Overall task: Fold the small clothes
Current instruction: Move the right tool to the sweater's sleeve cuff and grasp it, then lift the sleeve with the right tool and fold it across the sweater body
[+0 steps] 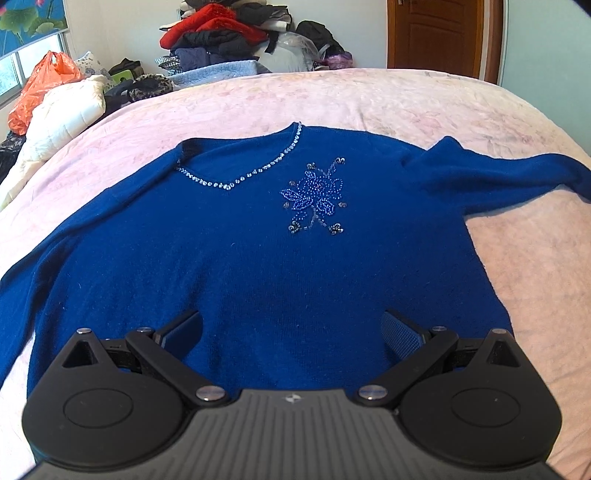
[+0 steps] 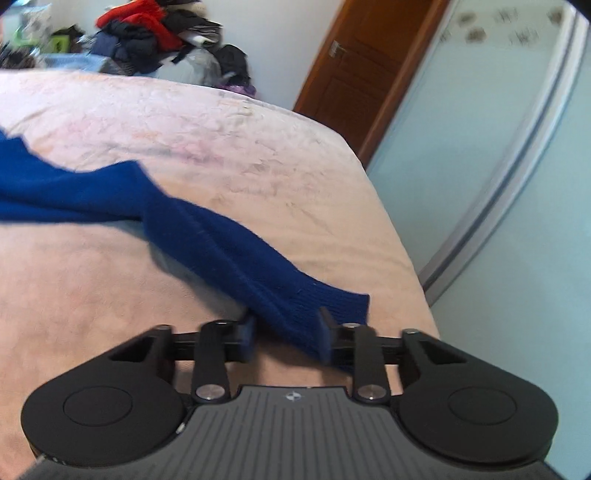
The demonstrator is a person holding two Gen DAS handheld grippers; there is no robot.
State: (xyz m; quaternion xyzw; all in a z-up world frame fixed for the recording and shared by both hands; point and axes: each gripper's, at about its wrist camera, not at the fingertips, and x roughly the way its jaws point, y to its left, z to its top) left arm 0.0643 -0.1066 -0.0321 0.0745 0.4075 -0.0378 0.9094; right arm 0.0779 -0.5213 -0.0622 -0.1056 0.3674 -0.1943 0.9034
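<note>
Fuzzy matt knit sweater (image 1: 240, 266) w/ glossy beads, prob. plush bedspread (image 1: 369, 99), matt plastic grippers.

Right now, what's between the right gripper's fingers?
The sweater's sleeve cuff lies in the right gripper; right wrist view shows it.

My bed's pink cover (image 1: 369, 99), heaped clothes (image 1: 229, 33) against my pale wall, brown door (image 1: 436, 37), daylit window (image 1: 22, 66) at left.

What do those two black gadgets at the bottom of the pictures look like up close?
The left gripper and the right gripper look alike: matte black plastic, a ribbed grey body with a small white logo, round black discs at both sides, angled link arms with silver screws, and two fingers faced with blue textured pads. No cables, hands or sleeves show.
</note>
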